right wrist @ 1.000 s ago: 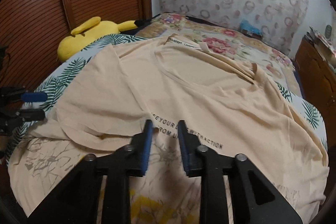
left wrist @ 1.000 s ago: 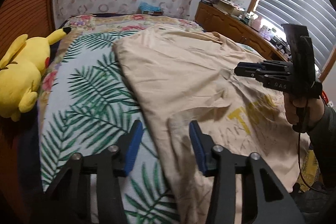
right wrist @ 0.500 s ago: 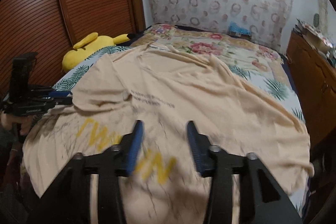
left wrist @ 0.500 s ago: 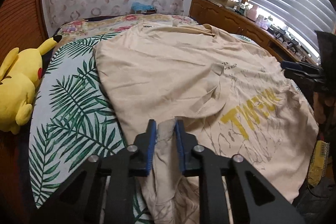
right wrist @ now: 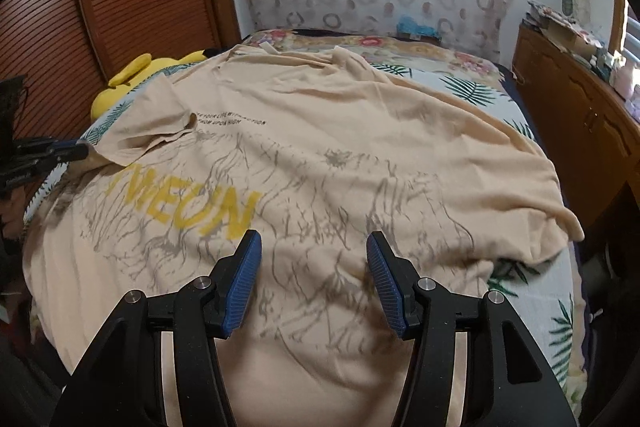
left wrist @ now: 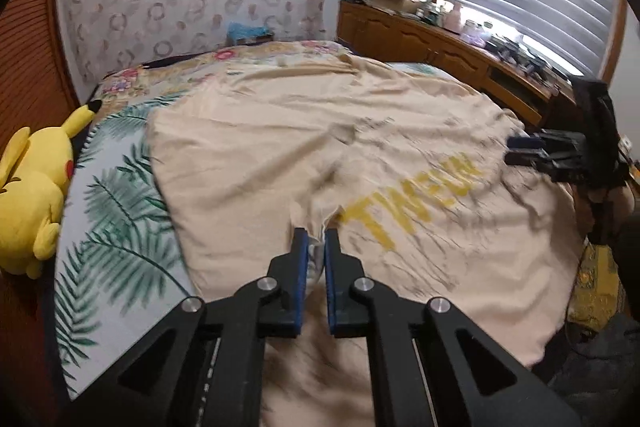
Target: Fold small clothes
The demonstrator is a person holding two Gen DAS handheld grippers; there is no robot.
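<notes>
On the bed (left wrist: 120, 247), with its palm-leaf cover, a beige T-shirt (left wrist: 280, 147) is lying spread out, printed face up, hem toward the camera and collar toward the floral pillow end. At the far left a yellow plush toy (left wrist: 32, 187) is resting against the bed's edge, well apart from the shirt and not in the way. The left gripper (left wrist: 316, 247) is pinching a bunched ridge of the shirt's left side, its jaws pressed nearly together on the fabric; a sleeve (right wrist: 148, 131) appears to be lying flopped inward over the chest, though motion blur makes the exact layers hard to read. Further right, the right gripper (right wrist: 314, 267) is hovering over the lower front of the shirt with its jaws spread wide and nothing between them.

The likely risk is that the left pinch is gathering more than one layer, so pulling it across could be dragging the whole shirt sideways instead of making a clean fold; with the right side unpinned, the cloth may also be sliding off the bed's near corner. At the far right, a wooden dresser (left wrist: 440, 47) crowded with small items is standing just beside the bed, limiting any wide swing.
</notes>
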